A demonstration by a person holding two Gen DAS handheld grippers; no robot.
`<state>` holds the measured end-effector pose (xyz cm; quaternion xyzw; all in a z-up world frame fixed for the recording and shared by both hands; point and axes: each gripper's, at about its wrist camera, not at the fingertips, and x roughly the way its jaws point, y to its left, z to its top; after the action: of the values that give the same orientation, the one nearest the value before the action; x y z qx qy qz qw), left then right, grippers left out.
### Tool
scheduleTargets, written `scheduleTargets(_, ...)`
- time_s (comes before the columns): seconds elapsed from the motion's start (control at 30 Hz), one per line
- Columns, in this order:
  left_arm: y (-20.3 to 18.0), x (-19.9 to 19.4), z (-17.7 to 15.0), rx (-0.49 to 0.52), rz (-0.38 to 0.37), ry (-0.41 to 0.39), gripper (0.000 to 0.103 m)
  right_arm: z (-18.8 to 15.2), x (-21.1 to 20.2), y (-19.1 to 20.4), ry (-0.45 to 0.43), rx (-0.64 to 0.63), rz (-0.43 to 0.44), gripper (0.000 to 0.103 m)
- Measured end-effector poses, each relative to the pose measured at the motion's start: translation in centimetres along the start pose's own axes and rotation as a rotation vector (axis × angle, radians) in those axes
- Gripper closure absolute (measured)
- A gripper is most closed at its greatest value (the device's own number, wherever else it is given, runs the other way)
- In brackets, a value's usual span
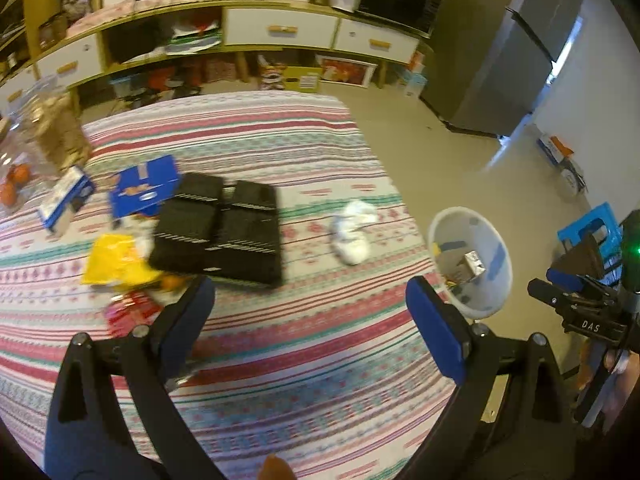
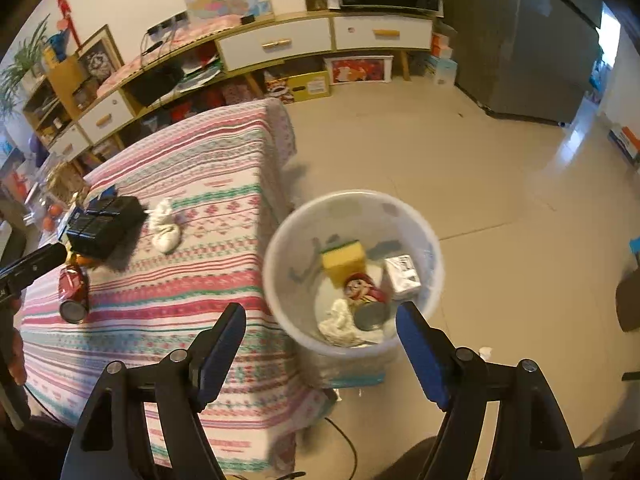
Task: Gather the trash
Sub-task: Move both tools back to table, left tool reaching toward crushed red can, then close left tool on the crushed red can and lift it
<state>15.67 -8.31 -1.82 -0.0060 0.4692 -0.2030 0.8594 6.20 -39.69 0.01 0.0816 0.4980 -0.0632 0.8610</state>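
A white trash bin point(image 2: 280, 248) stands on the floor beside the table; it also shows in the left wrist view point(image 1: 500, 256). It holds a yellow sponge point(image 2: 344, 260), a red can point(image 2: 366, 296), a silver carton point(image 2: 402, 274) and crumpled paper point(image 2: 340, 320). On the striped tablecloth point(image 1: 280, 360) lie a crumpled white tissue point(image 1: 354, 232), also in the right wrist view point(image 2: 164, 226), a red can point(image 2: 73, 292), a yellow wrapper point(image 1: 114, 260) and a black box point(image 1: 220, 228). My left gripper point(image 1: 310, 320) is open and empty above the table. My right gripper point(image 2: 320, 344) is open and empty above the bin.
A blue box point(image 1: 144, 188) and a blue-white carton point(image 1: 66, 200) lie at the table's left, with oranges point(image 1: 14, 184) in a clear bag. A low cabinet point(image 2: 280, 44) lines the far wall. A blue stool point(image 1: 588, 228) stands on the floor at right.
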Motion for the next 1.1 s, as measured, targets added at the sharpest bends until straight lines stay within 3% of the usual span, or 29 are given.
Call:
scheduleTargets(0.17,3.8,-1.0,-0.5,-0.031,0.061,0.021,0.007,0.4,0.6,2.9,0.004,-0.031,0.016,0.024)
scheduleTargets(0.37,7.9,0.0,-1.6,-0.096,0.131,0.127,0.007,0.8,1.7,5.8,0.013,-0.059,0.036,0.023)
scheduleTargets(0.53,10.5,1.7,-2.5,-0.196,0.121,0.231,0.007,0.6,2.6,7.0,0.031,-0.083,0.028,0.023)
scheduleTargets(0.7,12.0,2.9,-3.0,-0.309,0.111,0.258,0.008,0.6,3.0,7.7,0.035,-0.091,0.024,0.023)
scheduleTargets(0.87,11.8,4.8,-3.2,-0.318,0.162,0.275,0.015,0.9,3.2,9.0,0.021,-0.121,0.027,0.023)
scheduleTargets(0.97,11.8,6.0,-3.7,-0.334,0.146,0.308,0.026,1.1,3.4,10.7,0.009,-0.164,0.025,0.023)
scheduleTargets(1.0,11.7,6.1,-3.8,-0.335,0.144,0.313,0.034,1.1,3.5,11.5,0.002,-0.187,0.024,0.023)
scheduleTargets(1.1,11.9,6.1,-4.3,-0.354,0.111,0.318,0.038,1.2,3.8,13.8,-0.021,-0.251,0.018,0.023)
